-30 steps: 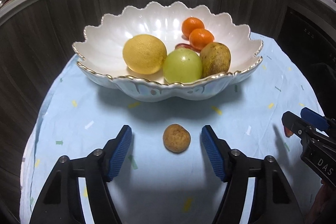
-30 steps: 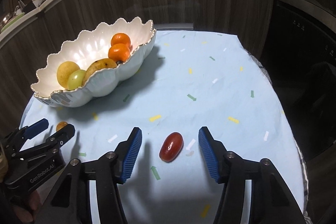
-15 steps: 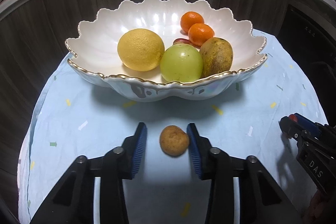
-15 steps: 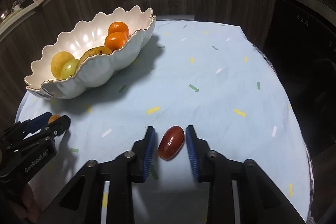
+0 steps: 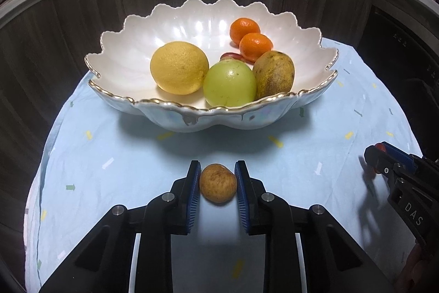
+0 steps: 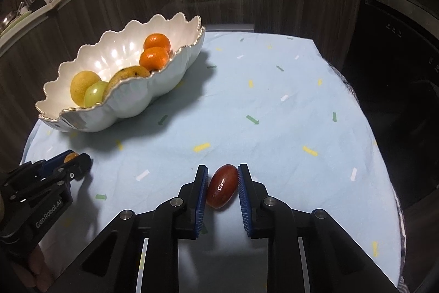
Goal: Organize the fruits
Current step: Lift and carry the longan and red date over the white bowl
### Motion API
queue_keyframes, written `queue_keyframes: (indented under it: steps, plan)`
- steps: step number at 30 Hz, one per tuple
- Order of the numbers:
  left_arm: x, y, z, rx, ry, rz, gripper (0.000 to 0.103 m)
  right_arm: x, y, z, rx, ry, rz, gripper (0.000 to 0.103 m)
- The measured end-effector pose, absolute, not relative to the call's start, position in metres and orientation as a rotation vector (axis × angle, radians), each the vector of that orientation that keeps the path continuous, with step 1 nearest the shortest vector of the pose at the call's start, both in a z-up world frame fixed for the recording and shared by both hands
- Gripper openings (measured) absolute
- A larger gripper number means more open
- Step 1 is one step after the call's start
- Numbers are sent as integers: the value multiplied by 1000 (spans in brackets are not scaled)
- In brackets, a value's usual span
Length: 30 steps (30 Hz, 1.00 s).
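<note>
The left claw (image 5: 216, 184) pinches a small round brown speckled fruit (image 5: 217, 186) between its blue pads, low over the pale blue confetti-patterned cloth (image 5: 109, 155) on the desk, just in front of the white scalloped gold-rimmed ceramic bowl (image 5: 208, 118). The right claw (image 6: 221, 190) pinches a glossy dark red oval fruit (image 6: 221, 190) on the same cloth, well apart from the bowl. A yellow citrus (image 5: 179, 67), a green round fruit (image 5: 229, 83) and two small oranges (image 5: 251, 39) lie in the bowl

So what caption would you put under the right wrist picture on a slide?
Right gripper shut on a small red fruit on the blue tablecloth, beside a scalloped bowl of fruit.
</note>
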<state>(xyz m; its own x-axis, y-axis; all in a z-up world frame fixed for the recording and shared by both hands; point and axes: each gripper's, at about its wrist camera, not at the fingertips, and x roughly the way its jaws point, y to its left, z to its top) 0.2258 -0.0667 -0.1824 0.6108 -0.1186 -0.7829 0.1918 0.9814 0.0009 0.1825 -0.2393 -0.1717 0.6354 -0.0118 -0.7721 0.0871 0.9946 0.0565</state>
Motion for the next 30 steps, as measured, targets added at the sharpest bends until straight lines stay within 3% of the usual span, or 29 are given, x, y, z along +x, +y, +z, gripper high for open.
queue_keyframes:
  steps: [30]
  plan:
    - [208, -52, -87, 92, 750, -165, 26, 179, -221, -80, 78, 707, 8, 23]
